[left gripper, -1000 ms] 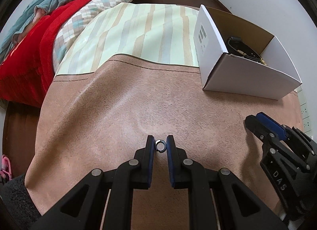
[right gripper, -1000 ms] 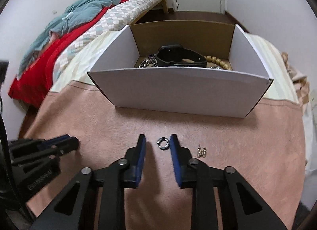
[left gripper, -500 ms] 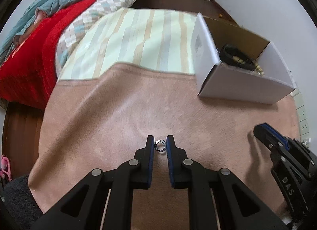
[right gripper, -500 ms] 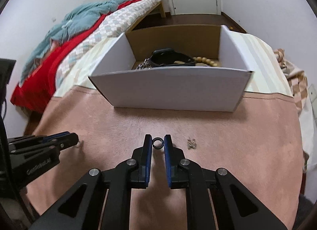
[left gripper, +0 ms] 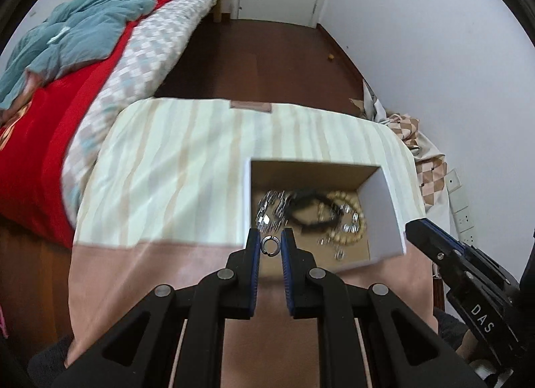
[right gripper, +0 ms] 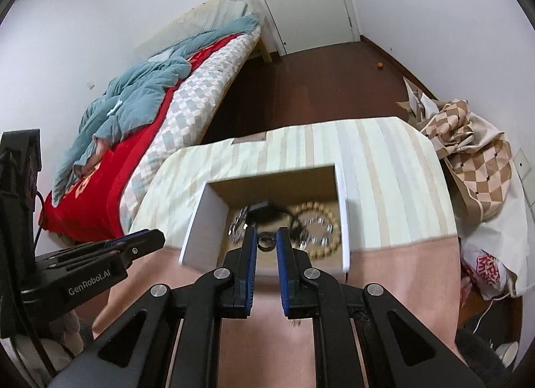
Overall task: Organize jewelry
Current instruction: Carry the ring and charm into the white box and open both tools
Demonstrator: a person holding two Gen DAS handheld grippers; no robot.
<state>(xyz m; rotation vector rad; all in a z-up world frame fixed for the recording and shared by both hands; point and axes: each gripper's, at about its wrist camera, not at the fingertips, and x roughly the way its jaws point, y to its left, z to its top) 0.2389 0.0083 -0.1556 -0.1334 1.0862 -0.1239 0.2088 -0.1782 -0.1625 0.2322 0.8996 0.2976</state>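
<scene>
Above the box: two small rings, one in each gripper, both up in the air.
Left gripper: pinched tight on the silver ring, over the near-left corner of the white box.
Right gripper: pinched tight on the dark ring, over the middle of the box.
How the rings handle: very light, hard, smooth, likely quick to slip or roll.
Where to hold: across the sides, rim flat between the blue pads.
Look: tiny round hoops; silver one with a small gap.
Inside the box: bead bracelet, black band, shiny chain.
</scene>
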